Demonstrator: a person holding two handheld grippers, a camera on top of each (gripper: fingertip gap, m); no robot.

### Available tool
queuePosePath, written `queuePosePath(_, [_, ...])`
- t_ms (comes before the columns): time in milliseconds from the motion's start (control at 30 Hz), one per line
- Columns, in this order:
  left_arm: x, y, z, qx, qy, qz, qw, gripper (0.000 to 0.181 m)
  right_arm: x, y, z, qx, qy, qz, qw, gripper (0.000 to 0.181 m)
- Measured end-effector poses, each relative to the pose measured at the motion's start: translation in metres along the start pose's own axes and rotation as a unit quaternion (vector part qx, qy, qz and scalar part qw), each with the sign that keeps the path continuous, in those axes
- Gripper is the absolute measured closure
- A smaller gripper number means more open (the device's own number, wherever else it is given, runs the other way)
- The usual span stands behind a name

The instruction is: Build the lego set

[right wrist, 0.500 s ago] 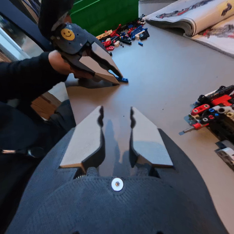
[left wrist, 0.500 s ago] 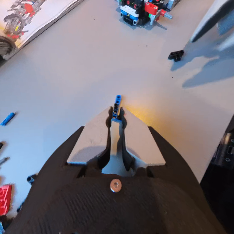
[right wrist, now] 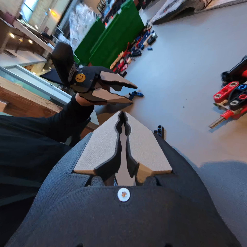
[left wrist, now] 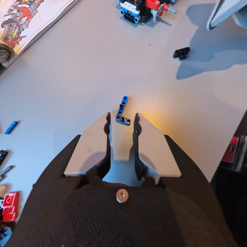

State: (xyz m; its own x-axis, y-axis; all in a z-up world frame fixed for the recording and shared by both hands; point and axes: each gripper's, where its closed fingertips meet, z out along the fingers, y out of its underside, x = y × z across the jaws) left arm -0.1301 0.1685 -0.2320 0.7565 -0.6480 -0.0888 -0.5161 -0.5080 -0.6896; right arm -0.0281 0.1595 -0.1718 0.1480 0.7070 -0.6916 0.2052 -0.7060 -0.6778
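A blue L-shaped beam with black pins lies flat on the grey table. My left gripper is open, its fingertips either side of the beam's short leg and not gripping it. The right wrist view shows that left gripper open just behind the beam. My right gripper is shut with nothing visible between its fingers. A small black piece lies beside its right finger, and also shows in the left wrist view. The part-built model stands at the far side.
An open instruction booklet lies at the far left. A blue pin and red parts lie at the left. A pile of loose parts sits before green bins. The table's edge runs along the right.
My left gripper has opened and let go of the blue beam, which now lies flat. My right gripper has shut and swung low beside the black piece.
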Motion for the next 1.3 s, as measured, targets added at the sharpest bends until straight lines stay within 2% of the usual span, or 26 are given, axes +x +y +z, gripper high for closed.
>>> queuePosePath(200, [0.001, 0.002, -0.009, 0.000, -0.014, 0.009, 1.000, 0.139, -0.005, -0.006, 0.001, 0.022, 0.002, 0.020, 1.000, 0.181])
queuePosePath(500, [0.008, -0.018, -0.032, 0.034, -0.026, 0.028, 0.999, 0.138, -0.005, -0.006, 0.006, 0.016, 0.008, 0.040, 0.999, 0.181])
queuePosePath(633, [0.026, -0.034, -0.040, 0.061, -0.006, 0.051, 0.997, 0.137, -0.008, -0.004, 0.008, 0.009, 0.007, 0.036, 0.999, 0.181])
queuePosePath(733, [0.055, -0.060, -0.047, 0.101, 0.035, 0.071, 0.992, 0.138, -0.011, 0.003, 0.015, -0.010, 0.022, 0.003, 1.000, 0.181])
queuePosePath(833, [0.096, -0.090, -0.049, 0.126, 0.081, 0.118, 0.982, 0.137, -0.017, 0.005, 0.032, -0.015, 0.038, -0.037, 0.998, 0.181])
queuePosePath(933, [0.128, -0.106, -0.040, 0.118, 0.107, 0.182, 0.970, 0.137, 0.002, 0.011, 0.044, -0.044, 0.135, -0.089, 0.986, 0.181])
queuePosePath(1033, [0.124, -0.106, -0.027, 0.082, 0.059, 0.270, 0.957, 0.149, 0.022, 0.019, 0.045, -0.094, 0.222, -0.137, 0.961, 0.181])
queuePosePath(1133, [0.121, -0.107, -0.027, 0.073, 0.027, 0.318, 0.945, 0.157, 0.021, 0.024, 0.047, -0.110, 0.200, -0.115, 0.967, 0.181])
queuePosePath(1167, [0.120, -0.108, -0.030, 0.070, 0.008, 0.339, 0.938, 0.160, 0.019, 0.024, 0.048, -0.110, 0.192, -0.104, 0.970, 0.173])
queuePosePath(1233, [0.116, -0.110, -0.033, 0.054, -0.009, 0.363, 0.930, 0.163, 0.023, 0.020, 0.048, -0.107, 0.201, -0.093, 0.969, 0.134])
queuePosePath(1300, [0.114, -0.109, -0.036, 0.031, -0.003, 0.349, 0.937, 0.161, 0.030, 0.015, 0.044, -0.110, 0.237, -0.109, 0.959, 0.105])
